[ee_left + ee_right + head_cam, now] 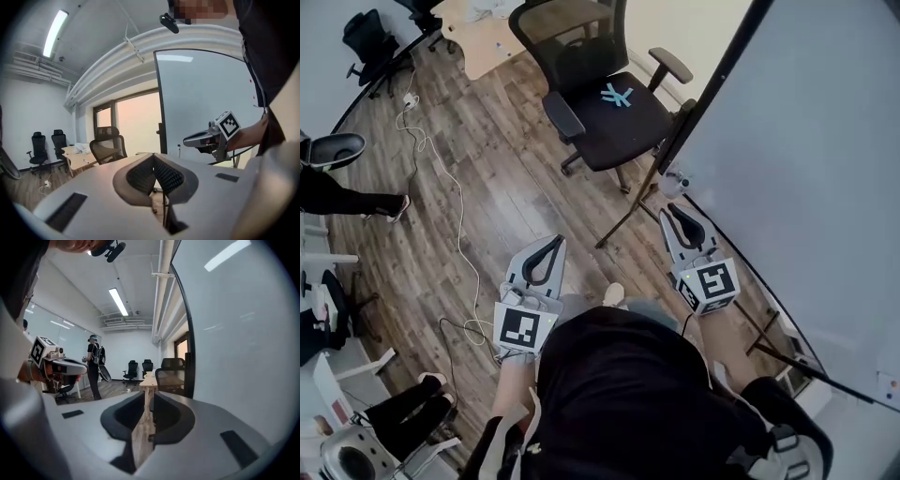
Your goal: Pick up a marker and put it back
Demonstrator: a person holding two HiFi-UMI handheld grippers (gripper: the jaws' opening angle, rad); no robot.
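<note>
My left gripper (555, 242) hangs over the wood floor, its jaws meeting at the tips with nothing between them. My right gripper (669, 210) is held beside the whiteboard (806, 159), jaws a narrow gap apart and empty. Each gripper shows in the other's view: the right one (186, 139) in front of the whiteboard (206, 93), the left one (85, 366) at the far left. Small white things (677, 178) sit at the near end of the board's lower frame, just ahead of my right gripper. Whether one is a marker I cannot tell.
A black office chair (600, 103) stands ahead between the grippers, close to the whiteboard's dark frame (712, 84). A wooden desk (487, 33) is at the back. A white cable (441, 178) trails over the floor at left. Seated people's legs (356, 202) are at the left edge.
</note>
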